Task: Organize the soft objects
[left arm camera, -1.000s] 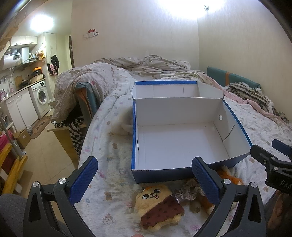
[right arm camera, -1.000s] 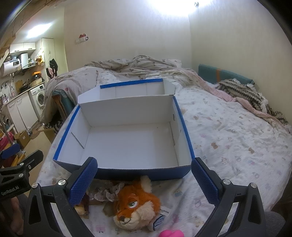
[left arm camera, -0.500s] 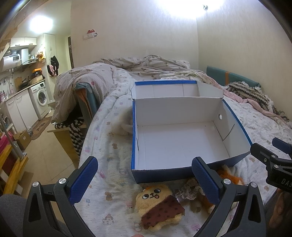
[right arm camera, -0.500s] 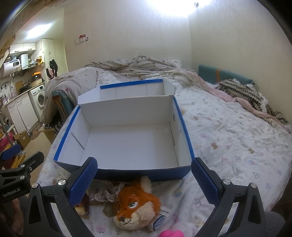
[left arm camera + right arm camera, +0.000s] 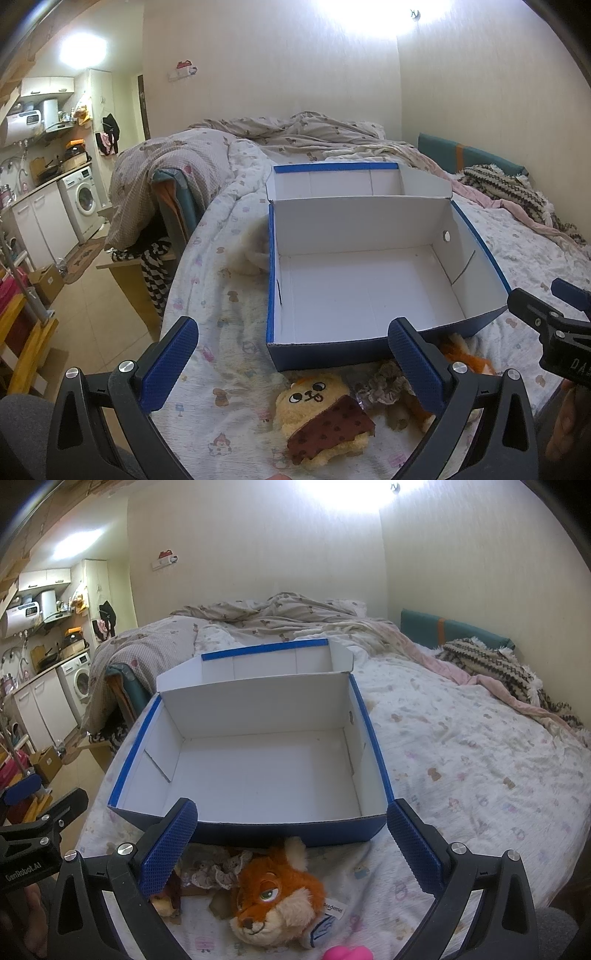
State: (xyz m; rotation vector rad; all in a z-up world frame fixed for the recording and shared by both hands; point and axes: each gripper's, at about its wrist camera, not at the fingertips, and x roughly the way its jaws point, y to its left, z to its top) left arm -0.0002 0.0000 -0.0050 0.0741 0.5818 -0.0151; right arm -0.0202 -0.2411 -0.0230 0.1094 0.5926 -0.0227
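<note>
Right wrist view: an empty white box (image 5: pixel 266 771) with blue edges sits on a bed (image 5: pixel 461 760), and the right gripper (image 5: pixel 291 843) hovers wide open, holding nothing, above a fox plush (image 5: pixel 275 897). The left gripper (image 5: pixel 293 363) is equally open and empty over a yellow plush (image 5: pixel 321 417); nothing looks packed yet

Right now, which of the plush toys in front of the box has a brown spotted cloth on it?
The yellow bear-faced plush, lying between the left gripper's fingers; the orange fox plush has none.
</note>
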